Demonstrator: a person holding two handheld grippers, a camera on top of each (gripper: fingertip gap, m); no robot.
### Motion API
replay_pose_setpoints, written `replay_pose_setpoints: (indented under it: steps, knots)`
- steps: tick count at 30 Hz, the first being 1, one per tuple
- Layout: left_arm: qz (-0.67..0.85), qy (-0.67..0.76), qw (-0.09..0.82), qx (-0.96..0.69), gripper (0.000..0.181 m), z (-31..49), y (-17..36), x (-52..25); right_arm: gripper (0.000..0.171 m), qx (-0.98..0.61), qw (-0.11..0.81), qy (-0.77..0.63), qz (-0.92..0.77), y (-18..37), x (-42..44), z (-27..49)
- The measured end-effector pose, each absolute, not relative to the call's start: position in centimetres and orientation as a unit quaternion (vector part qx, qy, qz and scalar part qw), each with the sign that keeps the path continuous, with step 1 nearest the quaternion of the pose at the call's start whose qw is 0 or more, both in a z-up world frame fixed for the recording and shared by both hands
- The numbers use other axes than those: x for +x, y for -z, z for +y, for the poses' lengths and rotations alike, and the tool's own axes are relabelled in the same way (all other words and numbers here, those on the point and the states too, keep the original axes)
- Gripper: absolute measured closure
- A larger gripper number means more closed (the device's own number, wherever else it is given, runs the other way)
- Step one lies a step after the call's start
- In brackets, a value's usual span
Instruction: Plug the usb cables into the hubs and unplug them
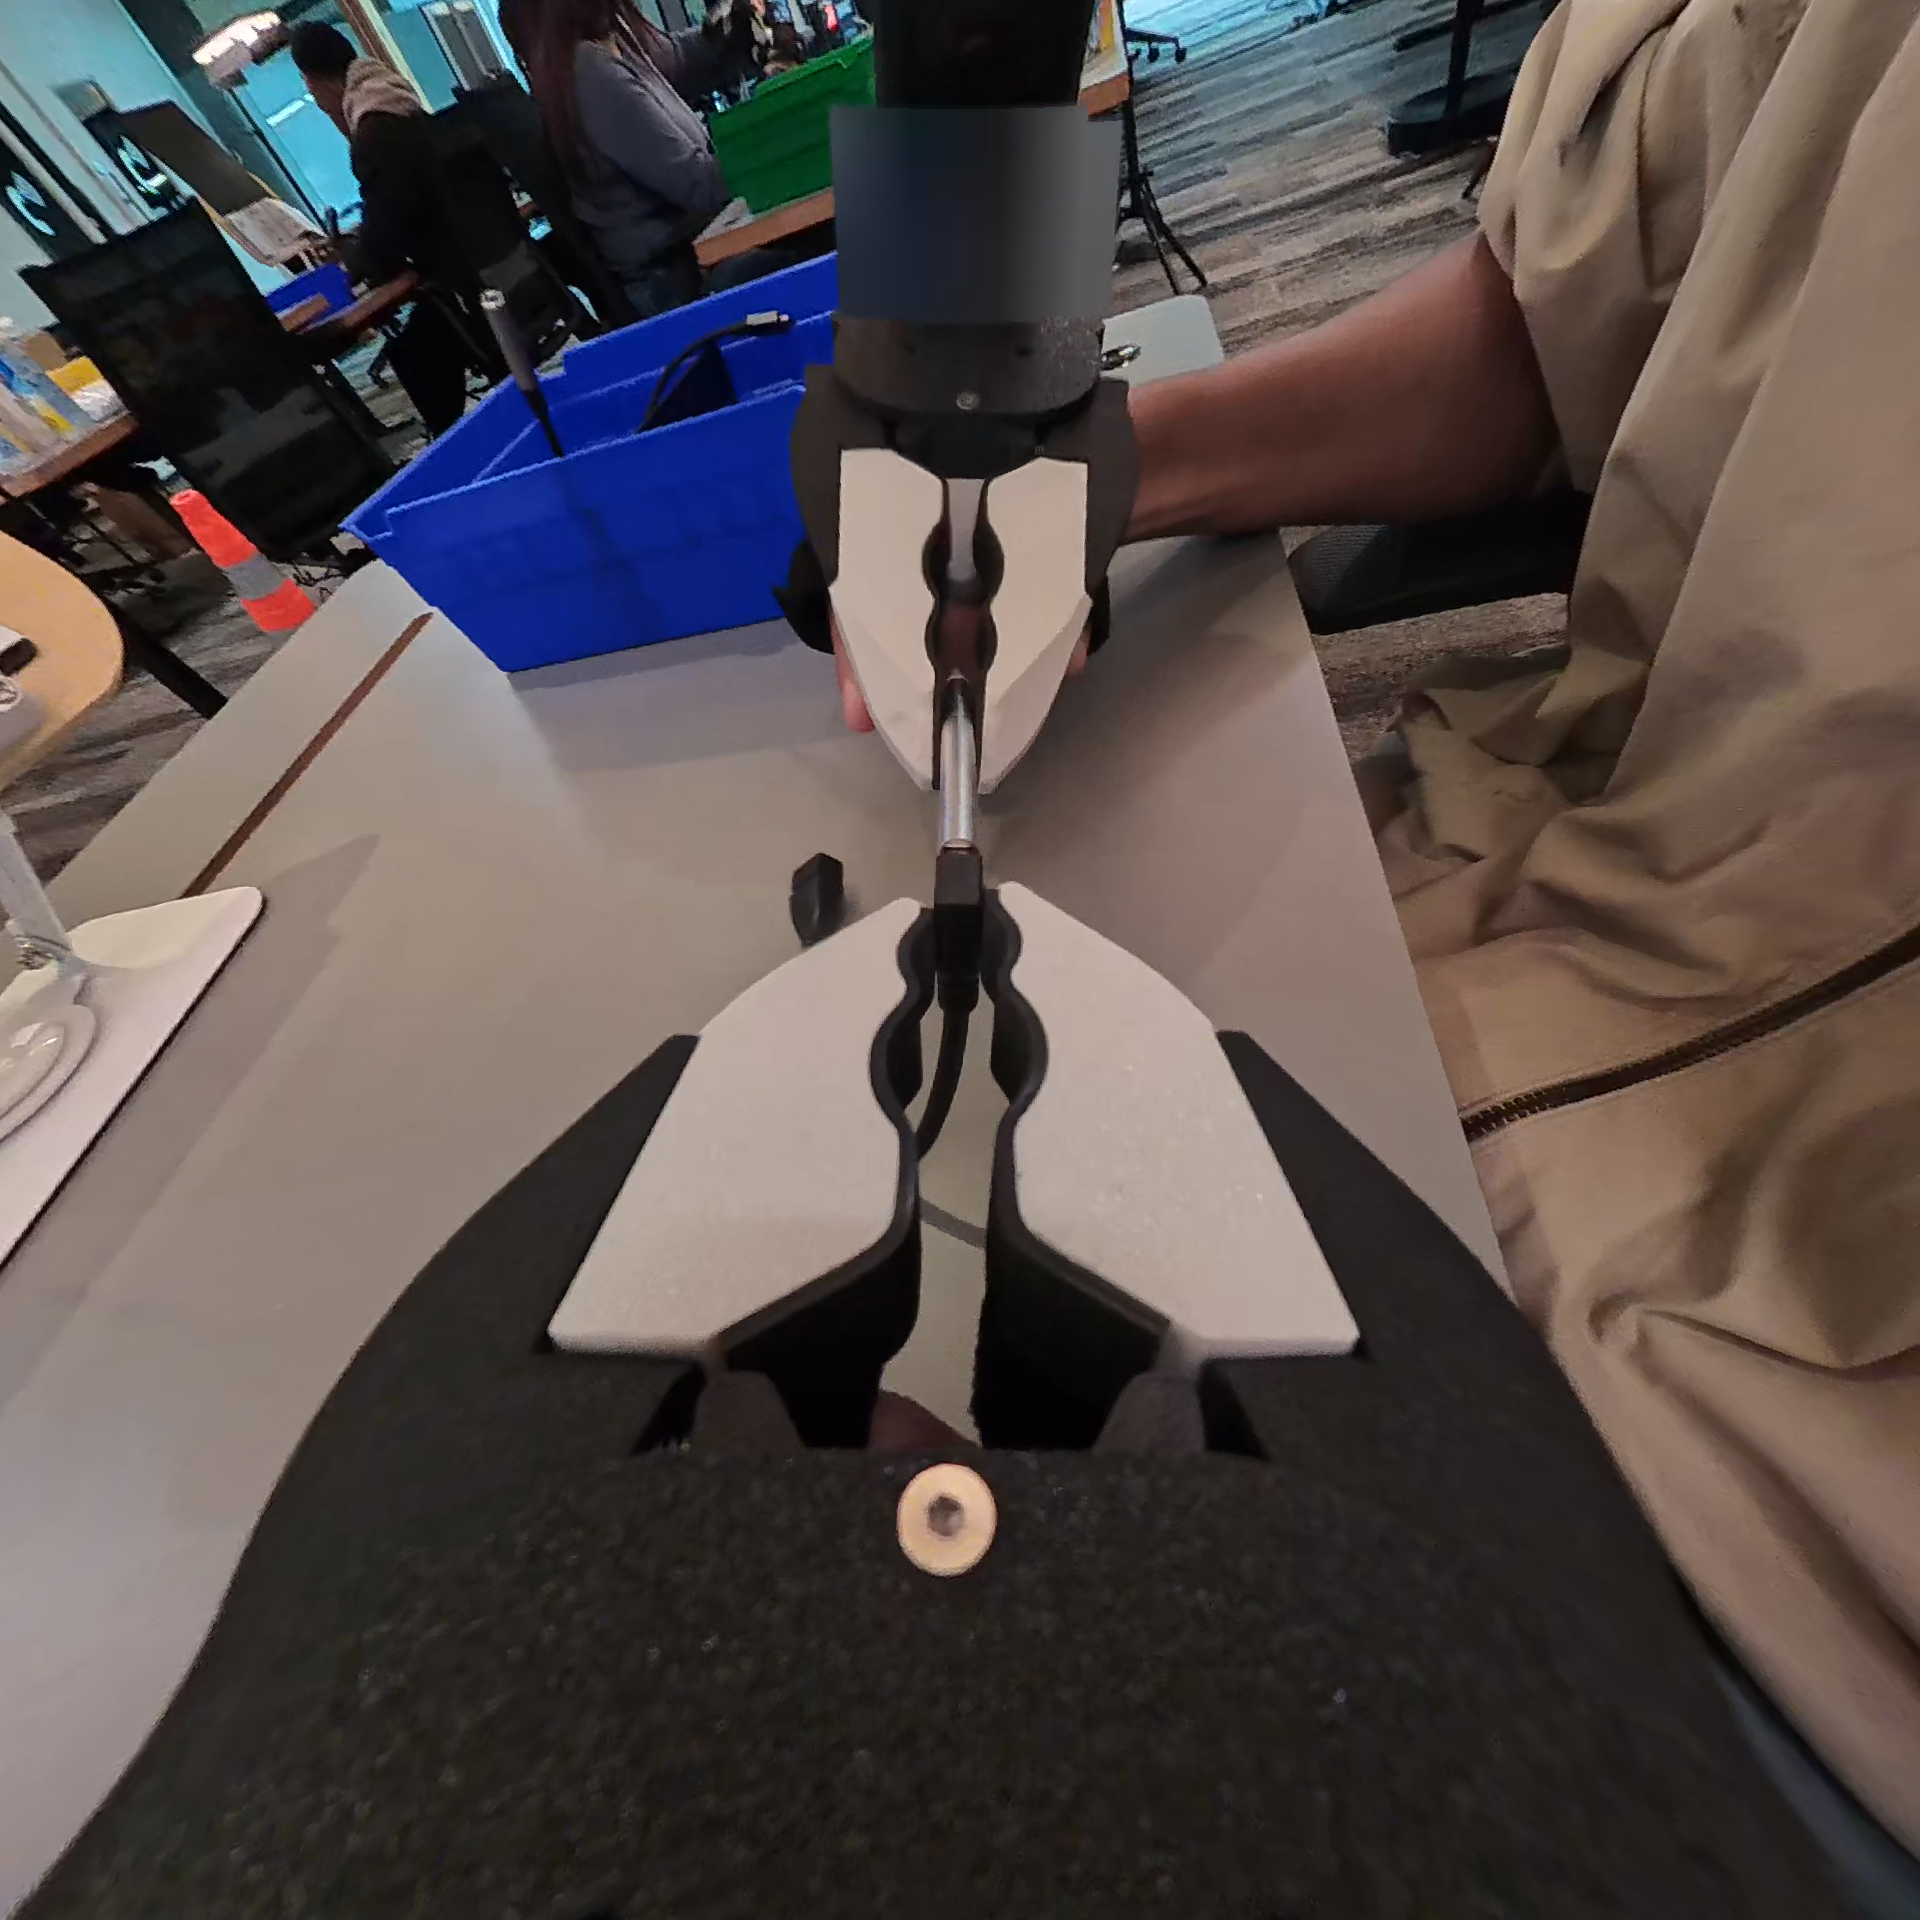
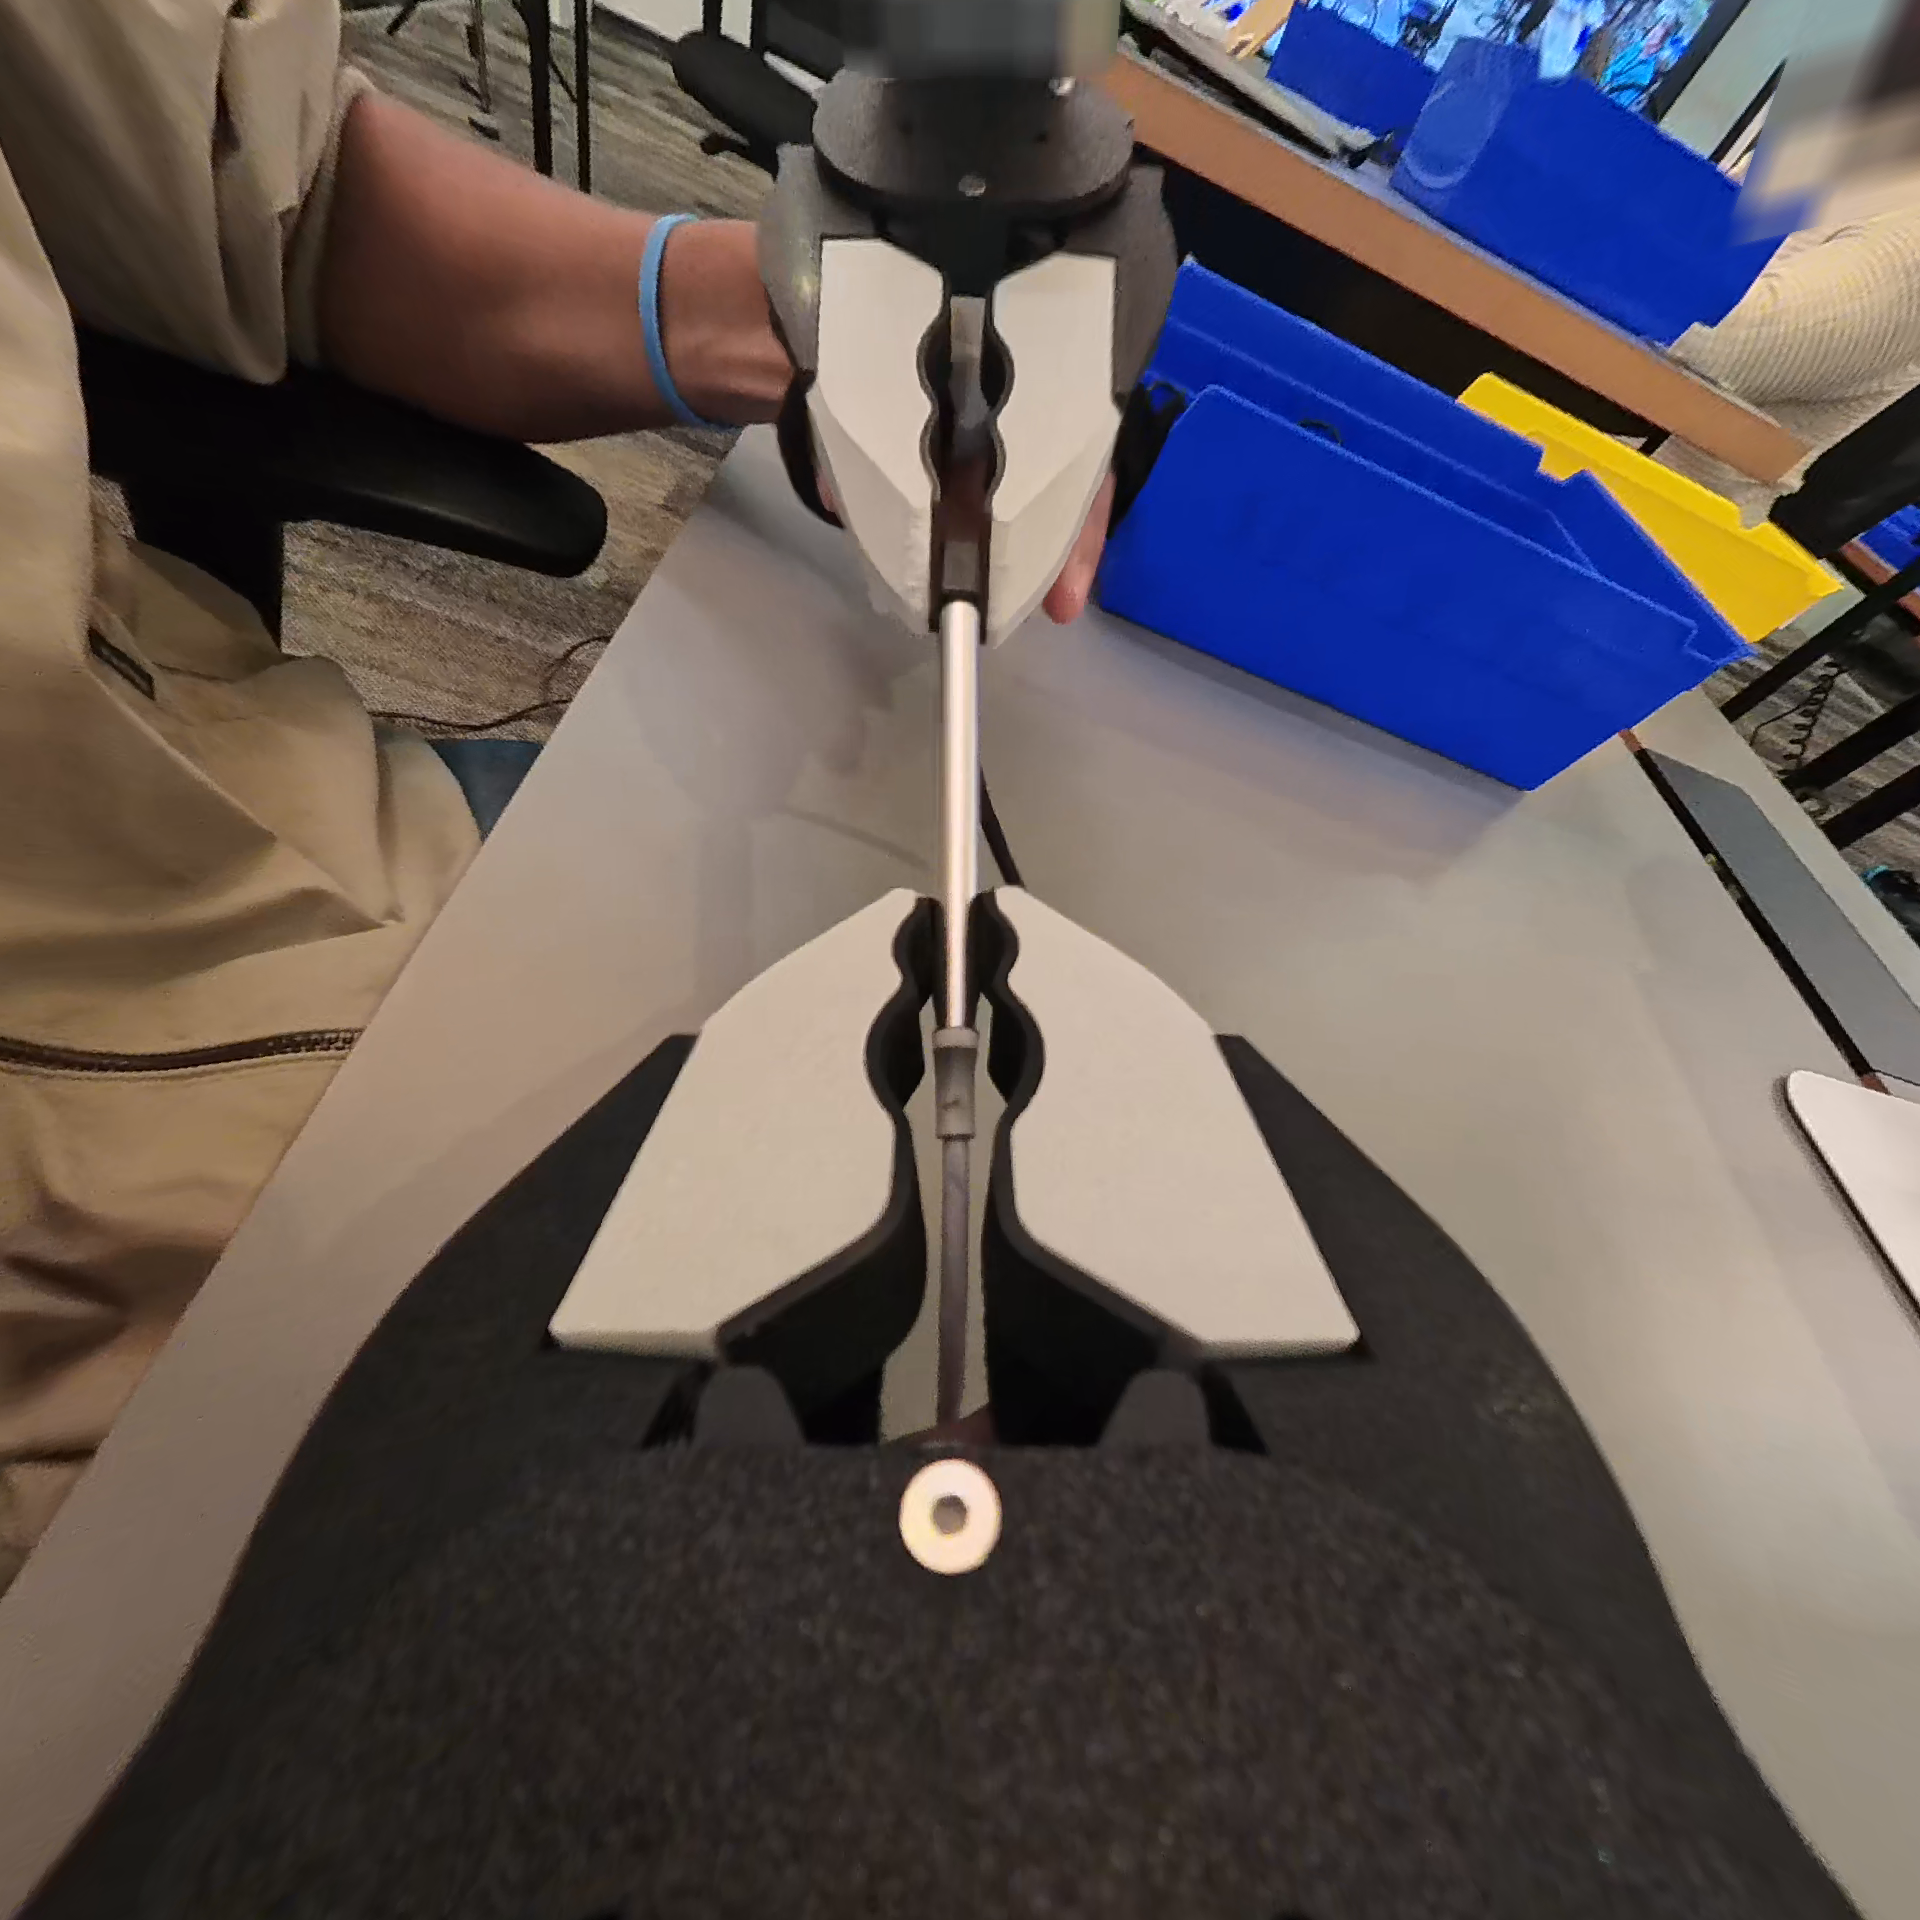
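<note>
My left hand-held gripper [image 1: 958, 914] was clamped on the black usb cable [image 1: 958, 940], my right hand-held gripper [image 2: 954, 914] on the silver hub [image 2: 958, 758]. Both lay end to end on one line above the counter [image 1: 520, 831], tips facing.

Blue bins [image 1: 582, 561], perhaps a cone [image 1: 249, 571]

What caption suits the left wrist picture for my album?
Left gripper pinches a black USB plug meeting the silver hub held by right gripper.
</note>
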State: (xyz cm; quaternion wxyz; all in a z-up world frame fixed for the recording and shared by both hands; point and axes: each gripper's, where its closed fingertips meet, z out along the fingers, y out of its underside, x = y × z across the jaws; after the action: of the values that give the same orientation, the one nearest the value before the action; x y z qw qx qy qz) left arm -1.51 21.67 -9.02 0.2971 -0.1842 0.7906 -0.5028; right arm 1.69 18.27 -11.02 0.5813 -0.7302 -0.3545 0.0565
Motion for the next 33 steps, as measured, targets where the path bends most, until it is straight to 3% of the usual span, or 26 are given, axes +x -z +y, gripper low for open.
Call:
replay_pose_setpoints:
  steps: [10, 18, 21, 23, 33]
  knots:
    - [0.754, 0.493, 0.379, -0.209, 0.171, 22.4, 7.1, -0.5, 0.163, -0.724, 0.613, -0.091, -0.303, 9.5, 2.4, 18.8]
    - [0.745, 0.498, 0.378, -0.235, 0.151, 22.9, 6.1, -0.8, 0.163, -0.729, 0.611, -0.169, -0.26, 8.8, 2.8, 18.3]
    - [0.748, 0.503, 0.364, -0.234, 0.152, 22.3, 6.3, -0.9, 0.163, -0.731, 0.602, -0.166, -0.274, 9.2, 1.9, 18.4]
    - [0.759, 0.493, 0.359, -0.229, 0.17, 22.0, 6.9, -0.9, 0.163, -0.725, 0.607, -0.169, -0.279, 8.9, 1.5, 18.4]
    - [0.768, 0.522, 0.295, -0.226, 0.174, 21.1, 7.4, -1.5, 0.164, -0.731, 0.592, -0.149, -0.306, 9.9, 1.2, 18.1]
